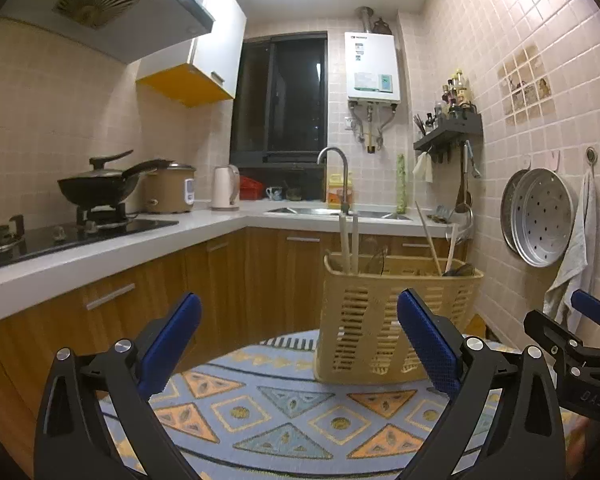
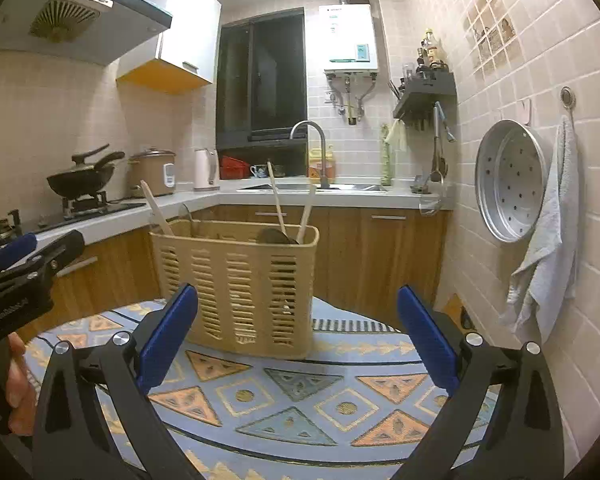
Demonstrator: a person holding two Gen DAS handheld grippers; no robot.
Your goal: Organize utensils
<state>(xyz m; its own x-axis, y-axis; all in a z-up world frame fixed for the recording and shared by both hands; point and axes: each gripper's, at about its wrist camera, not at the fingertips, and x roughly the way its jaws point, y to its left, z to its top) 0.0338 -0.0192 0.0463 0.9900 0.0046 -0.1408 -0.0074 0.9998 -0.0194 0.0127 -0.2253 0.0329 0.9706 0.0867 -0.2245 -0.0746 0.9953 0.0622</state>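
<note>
A: Where is the tan slotted plastic utensil basket [image 2: 236, 284]?

B: It stands upright on the blue patterned cloth with orange triangles [image 2: 292, 396], beyond the tips of both tools. From the right wrist view it sits at about eleven o'clock of the right gripper [image 2: 298, 354]; from the left wrist view the same basket [image 1: 380, 320] is at about one o'clock of the left gripper [image 1: 300, 356].

A: What is in it?

B: Pale wooden chopsticks [image 2: 278, 204] and a pale spoon handle [image 2: 156, 208] lean out of its top, with dark utensil heads [image 2: 274, 236] just above the rim.

A: And the jaws?

B: Both pairs of blue-padded fingers stand spread wide apart, nothing between them, touching nothing.

A: Anything else close by?

B: A hand [image 2: 14, 384] grips the left tool at nine o'clock in the right view.
</note>
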